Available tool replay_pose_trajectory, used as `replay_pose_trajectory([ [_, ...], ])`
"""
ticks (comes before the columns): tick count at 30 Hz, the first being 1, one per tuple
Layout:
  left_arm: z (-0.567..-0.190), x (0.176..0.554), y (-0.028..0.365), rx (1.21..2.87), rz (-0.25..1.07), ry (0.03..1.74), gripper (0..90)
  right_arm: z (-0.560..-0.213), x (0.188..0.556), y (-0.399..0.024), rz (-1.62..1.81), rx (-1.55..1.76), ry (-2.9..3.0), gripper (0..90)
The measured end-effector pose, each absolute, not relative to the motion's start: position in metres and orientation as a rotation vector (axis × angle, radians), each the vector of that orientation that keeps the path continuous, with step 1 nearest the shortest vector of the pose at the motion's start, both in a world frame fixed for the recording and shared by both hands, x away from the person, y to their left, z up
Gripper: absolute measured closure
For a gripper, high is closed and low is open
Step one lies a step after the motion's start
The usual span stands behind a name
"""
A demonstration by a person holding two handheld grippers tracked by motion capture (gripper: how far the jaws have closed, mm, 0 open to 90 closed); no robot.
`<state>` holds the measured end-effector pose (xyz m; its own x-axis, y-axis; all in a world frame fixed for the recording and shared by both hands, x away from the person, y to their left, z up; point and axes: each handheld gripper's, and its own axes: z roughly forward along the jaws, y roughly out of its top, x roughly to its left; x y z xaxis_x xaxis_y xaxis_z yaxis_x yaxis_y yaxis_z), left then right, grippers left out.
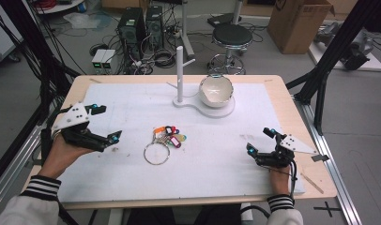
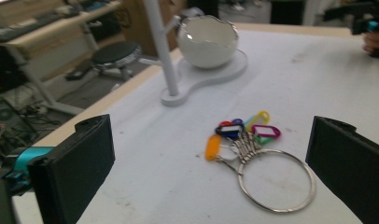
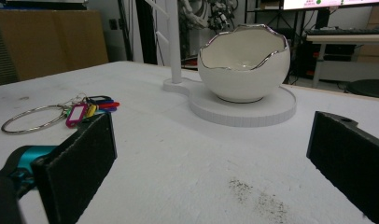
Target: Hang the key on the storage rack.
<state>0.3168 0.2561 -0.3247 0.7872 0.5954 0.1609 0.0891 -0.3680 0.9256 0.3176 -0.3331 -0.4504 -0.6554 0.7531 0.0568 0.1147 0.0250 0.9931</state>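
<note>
Currently both jaws are spread on the left gripper [image 1: 104,124] and right gripper [image 1: 259,140], nothing held. Key ring [image 1: 156,153] with tags [image 1: 172,136] lies mid-table, toward the near edge. Light, stiff, slippery wire; floppy tags. Best pinched across the hoop.

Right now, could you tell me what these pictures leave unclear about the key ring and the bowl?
- Key ring: any writing on its coloured tags is too small and blurred in every view.
- Bowl: the inner bottom is hidden by its near wall in the right gripper view.
- White post: its top is cut off by the upper edge in both gripper views.
</note>
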Motion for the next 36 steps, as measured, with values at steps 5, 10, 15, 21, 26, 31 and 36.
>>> replay_pose_trajectory([
  [5, -0.310, 0.323, 0.236, 2.032, 0.537, 0.427, 1.7, -0.450, 0.318, -0.333, 1.676, 0.882, 1.811, 0.9],
  [10, -0.304, 0.329, 0.213, 2.160, 0.471, 0.352, 1.7, -0.450, 0.318, -0.333, 1.677, 0.879, 1.808, 0.9],
  [15, -0.308, 0.335, 0.186, 2.294, 0.429, 0.298, 1.7, -0.450, 0.317, -0.332, 1.682, 0.891, 1.814, 0.9],
  [21, -0.316, 0.340, 0.160, 2.406, 0.415, 0.257, 1.8, -0.450, 0.318, -0.333, 1.677, 0.881, 1.811, 0.9],
  [26, -0.324, 0.342, 0.143, 2.456, 0.362, 0.242, 2.7, -0.450, 0.317, -0.332, 1.683, 0.890, 1.815, 0.9],
  [31, -0.334, 0.343, 0.128, 2.532, 0.321, 0.213, 2.6, -0.450, 0.318, -0.333, 1.678, 0.881, 1.814, 0.9],
  [36, -0.344, 0.343, 0.117, 2.610, 0.307, 0.215, 2.6, -0.450, 0.318, -0.333, 1.676, 0.876, 1.811, 0.9],
])
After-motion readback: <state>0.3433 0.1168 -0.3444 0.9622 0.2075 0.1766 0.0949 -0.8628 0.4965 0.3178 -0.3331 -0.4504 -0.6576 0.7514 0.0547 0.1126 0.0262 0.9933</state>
